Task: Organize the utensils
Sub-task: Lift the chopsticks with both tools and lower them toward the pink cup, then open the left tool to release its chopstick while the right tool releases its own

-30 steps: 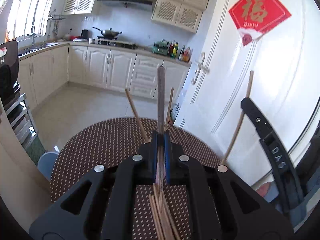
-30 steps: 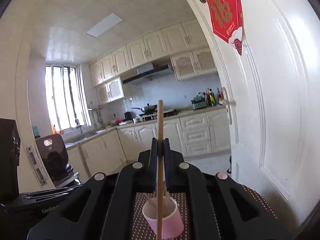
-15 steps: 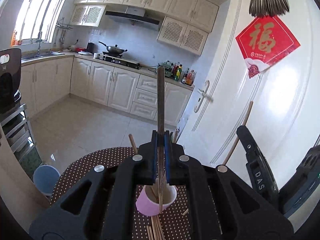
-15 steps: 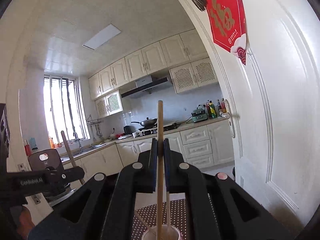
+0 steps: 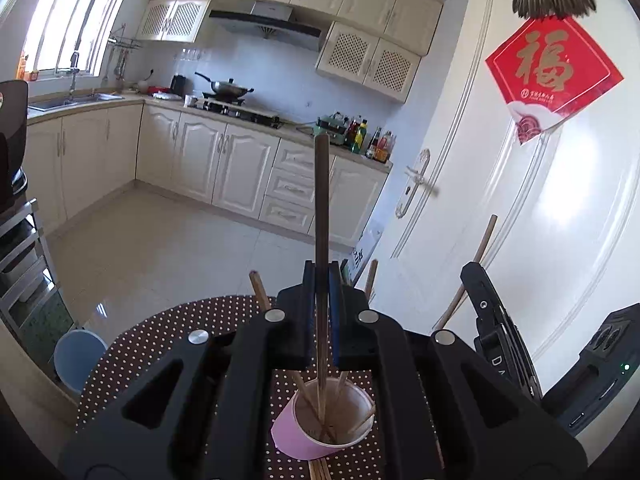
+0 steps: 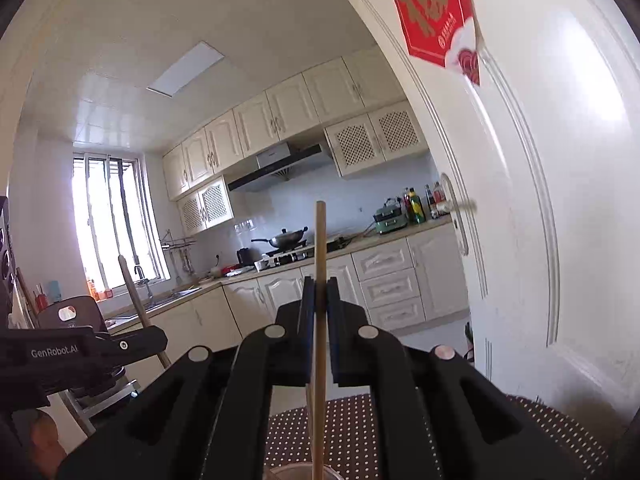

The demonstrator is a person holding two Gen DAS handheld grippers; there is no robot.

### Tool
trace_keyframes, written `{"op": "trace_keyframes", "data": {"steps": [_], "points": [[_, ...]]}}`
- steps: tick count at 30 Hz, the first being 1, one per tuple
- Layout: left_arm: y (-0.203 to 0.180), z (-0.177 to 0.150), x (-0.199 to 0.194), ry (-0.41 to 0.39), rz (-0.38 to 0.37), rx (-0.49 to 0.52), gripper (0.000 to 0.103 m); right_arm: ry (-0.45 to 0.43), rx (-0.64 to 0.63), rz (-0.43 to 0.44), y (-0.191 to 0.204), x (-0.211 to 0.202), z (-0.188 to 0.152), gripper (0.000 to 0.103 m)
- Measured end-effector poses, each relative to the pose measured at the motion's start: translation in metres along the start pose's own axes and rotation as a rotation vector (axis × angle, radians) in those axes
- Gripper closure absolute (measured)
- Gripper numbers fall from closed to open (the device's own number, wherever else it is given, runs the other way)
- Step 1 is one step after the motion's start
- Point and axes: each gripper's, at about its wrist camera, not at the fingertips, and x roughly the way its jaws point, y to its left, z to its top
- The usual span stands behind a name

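Note:
My left gripper (image 5: 321, 280) is shut on a dark brown chopstick (image 5: 321, 208) held upright; its lower end reaches into a pink paper cup (image 5: 332, 420) that holds several chopsticks. My right gripper (image 6: 319, 296) is shut on a light wooden chopstick (image 6: 319, 248), also upright, above the cup's rim (image 6: 296, 472) at the bottom edge. The right gripper also shows in the left wrist view (image 5: 496, 328) at the right, with its chopstick (image 5: 480, 256). The left gripper shows in the right wrist view (image 6: 100, 348) at the left.
The cup stands on a brown dotted round table (image 5: 160, 340). More loose chopsticks (image 5: 318, 470) lie on the table just before the cup. A white door (image 5: 520, 220) stands close on the right. A blue bin (image 5: 76, 356) sits on the floor at the left.
Both grippers have risen and tilted up. The left gripper has brought its dark chopstick over the cup, its tip now inside. The cup has dropped to the right view's bottom edge.

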Motion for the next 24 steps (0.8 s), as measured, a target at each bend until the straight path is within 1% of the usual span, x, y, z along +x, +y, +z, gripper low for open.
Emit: {"op": "trace_keyframes", "data": {"steps": [2,7,16,17,19,21,23,24], "points": [[0.002,-0.006,0.008,0.018,-0.005,0.005,0.097,0.011,-0.003,-0.014,-0.001,0.004,-0.009,0.098],[0.000,-0.024,0.019,0.045,0.024,0.057,0.096,0.045,-0.029,-0.026,0.000,0.007,-0.023,0.098],[0.004,-0.046,0.033,0.105,0.003,0.087,0.096,0.159,-0.019,-0.034,-0.004,0.015,-0.038,0.097],[0.004,-0.049,0.033,0.097,0.006,0.092,0.096,0.173,-0.015,-0.034,-0.005,0.015,-0.040,0.095],[0.005,-0.051,0.031,0.081,0.016,0.106,0.095,0.198,-0.005,-0.036,-0.007,0.016,-0.041,0.095],[0.007,-0.053,0.028,0.071,0.008,0.106,0.095,0.212,-0.001,-0.036,-0.007,0.015,-0.043,0.095],[0.009,-0.054,0.025,0.067,0.001,0.102,0.095,0.224,-0.001,-0.041,-0.008,0.013,-0.043,0.092],[0.010,-0.054,0.024,0.066,0.000,0.101,0.095,0.230,-0.005,-0.039,-0.008,0.012,-0.043,0.085]]}}
